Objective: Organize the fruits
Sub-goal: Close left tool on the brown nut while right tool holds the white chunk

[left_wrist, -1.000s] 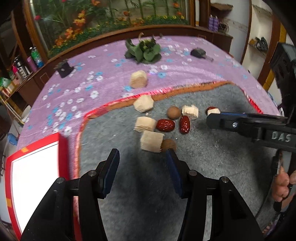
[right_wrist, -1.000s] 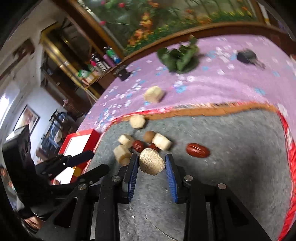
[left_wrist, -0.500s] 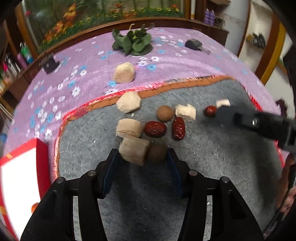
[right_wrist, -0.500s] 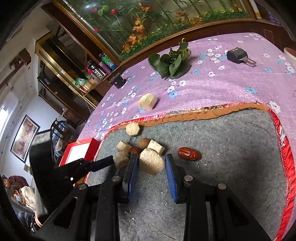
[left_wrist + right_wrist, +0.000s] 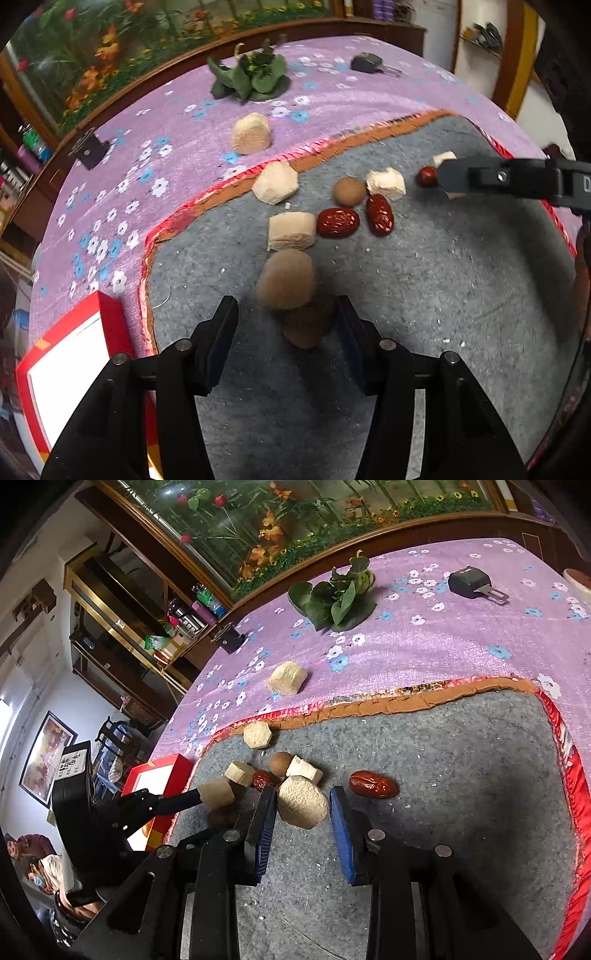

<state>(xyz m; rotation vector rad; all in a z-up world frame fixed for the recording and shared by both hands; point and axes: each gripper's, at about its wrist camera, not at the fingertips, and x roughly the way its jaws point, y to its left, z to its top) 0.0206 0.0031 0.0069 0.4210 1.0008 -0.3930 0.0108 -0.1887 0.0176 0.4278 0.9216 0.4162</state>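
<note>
Fruit lies on a grey mat: tan cut chunks, red dates and brown round longans. My left gripper is open around a brown longan, with a tan chunk just beyond its fingertips. My right gripper is open with a tan hexagonal chunk between its pads, touching the left pad and apart from the right. A red date lies just right of it. The right gripper's finger also shows in the left wrist view.
A red-rimmed white box stands at the mat's left edge. On the purple flowered cloth lie a tan chunk, a leafy green bunch, a black key and a small black block.
My left gripper has moved forward over the mat until the brown longan sits between its fingers. My right gripper has stayed around the tan chunk and its jaws have opened wider.
</note>
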